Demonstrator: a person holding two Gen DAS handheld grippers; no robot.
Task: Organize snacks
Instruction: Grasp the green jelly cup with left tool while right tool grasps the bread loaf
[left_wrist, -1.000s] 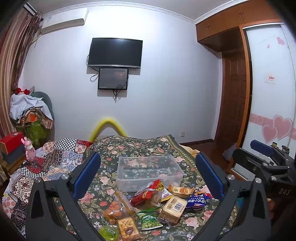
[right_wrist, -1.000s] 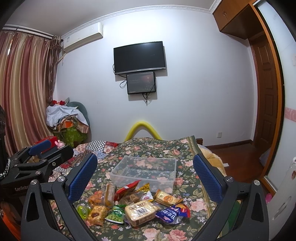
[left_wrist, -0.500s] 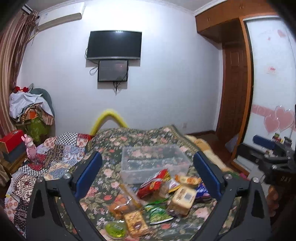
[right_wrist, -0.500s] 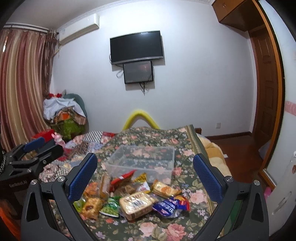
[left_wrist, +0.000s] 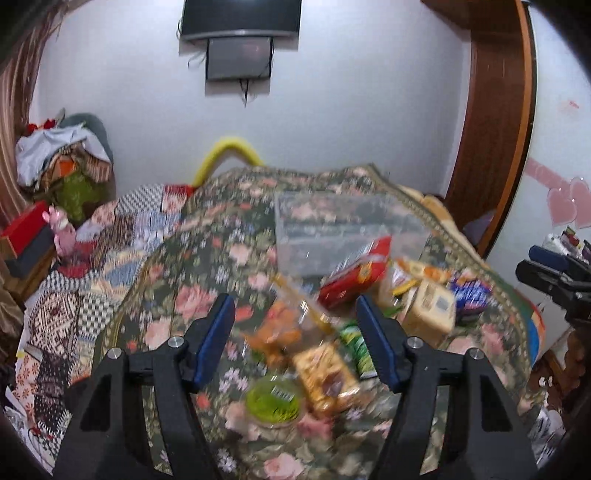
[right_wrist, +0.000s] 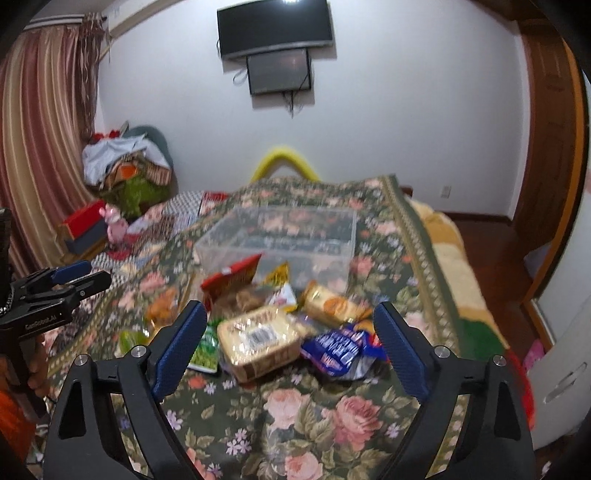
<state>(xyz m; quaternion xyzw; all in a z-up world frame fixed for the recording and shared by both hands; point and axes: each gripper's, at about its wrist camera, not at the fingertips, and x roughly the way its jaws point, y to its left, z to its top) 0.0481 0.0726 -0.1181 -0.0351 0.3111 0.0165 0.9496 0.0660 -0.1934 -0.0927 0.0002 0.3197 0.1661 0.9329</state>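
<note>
A clear plastic bin (left_wrist: 343, 225) (right_wrist: 280, 236) stands empty on a floral bedspread (right_wrist: 325, 417). In front of it lies a pile of snacks: a red bag (left_wrist: 356, 271), an orange snack pack (left_wrist: 275, 330), a biscuit pack (left_wrist: 328, 373), a green cup (left_wrist: 273, 400), a beige bread pack (right_wrist: 258, 338), a blue wrapper (right_wrist: 336, 350) and a yellow cake pack (right_wrist: 332, 304). My left gripper (left_wrist: 295, 341) is open, above the orange pack and biscuit pack. My right gripper (right_wrist: 290, 349) is open wide, above the bread pack. Both are empty.
A patchwork quilt (left_wrist: 92, 258) covers the bed's left side. A red box (left_wrist: 26, 229), a pink toy (left_wrist: 59, 232) and a heap of clothes (left_wrist: 62, 155) stand at the left. A wooden door (left_wrist: 491, 129) and floor (right_wrist: 491, 240) lie right. A TV (right_wrist: 275, 27) hangs on the wall.
Both grippers have tilted down and moved closer to the snack pile. The left jaws have narrowed somewhat. Nothing has been picked up.
</note>
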